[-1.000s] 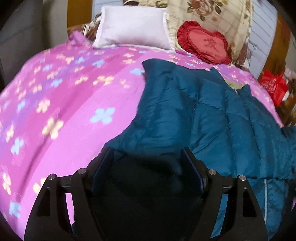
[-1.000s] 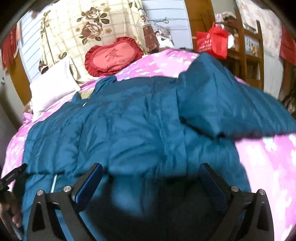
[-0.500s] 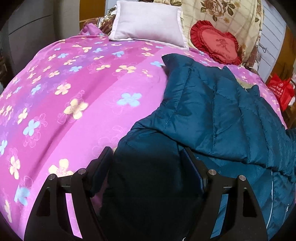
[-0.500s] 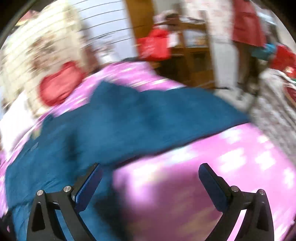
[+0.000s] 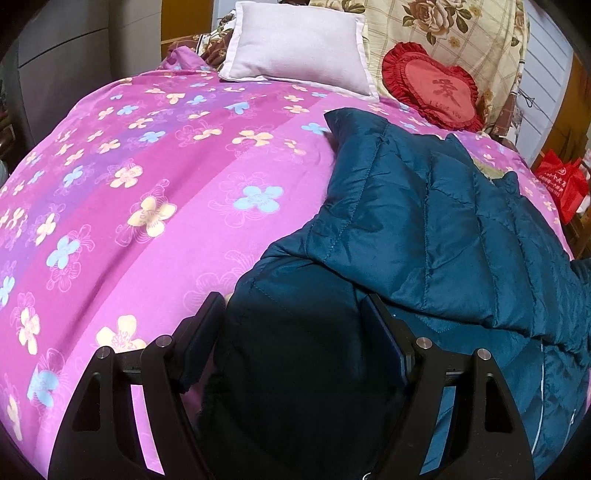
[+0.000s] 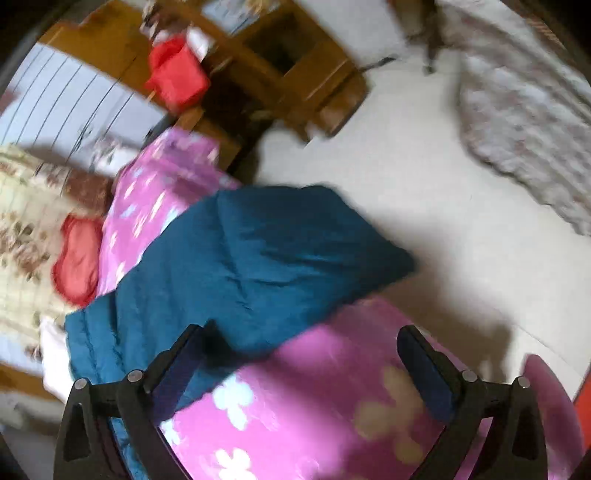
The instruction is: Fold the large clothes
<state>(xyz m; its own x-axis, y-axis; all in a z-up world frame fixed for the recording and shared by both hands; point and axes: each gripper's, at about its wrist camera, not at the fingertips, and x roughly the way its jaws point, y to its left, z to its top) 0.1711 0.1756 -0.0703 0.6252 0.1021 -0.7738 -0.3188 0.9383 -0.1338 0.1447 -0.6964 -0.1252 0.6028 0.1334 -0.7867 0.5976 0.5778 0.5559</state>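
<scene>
A large teal quilted jacket [image 5: 443,229] lies on a pink flowered bedspread [image 5: 129,192], one sleeve folded across its body. My left gripper [image 5: 293,332] is open, its fingers either side of the jacket's dark near hem without pinching it. In the blurred right wrist view the jacket's other sleeve [image 6: 258,266] hangs toward the bed's right edge. My right gripper [image 6: 314,354] is open and empty above the bedspread [image 6: 314,406], just below that sleeve.
A white pillow [image 5: 299,48], a red heart cushion [image 5: 432,88] and a floral quilt [image 5: 461,33] lie at the head of the bed. A red bag [image 6: 177,77] and wooden furniture [image 6: 280,74] stand beside the bed; pale floor [image 6: 424,184] to the right.
My right gripper has swung away from the jacket's body to the right side of the bed and tilted, now facing the hanging sleeve and floor. My left gripper has pulled back slightly, staying open.
</scene>
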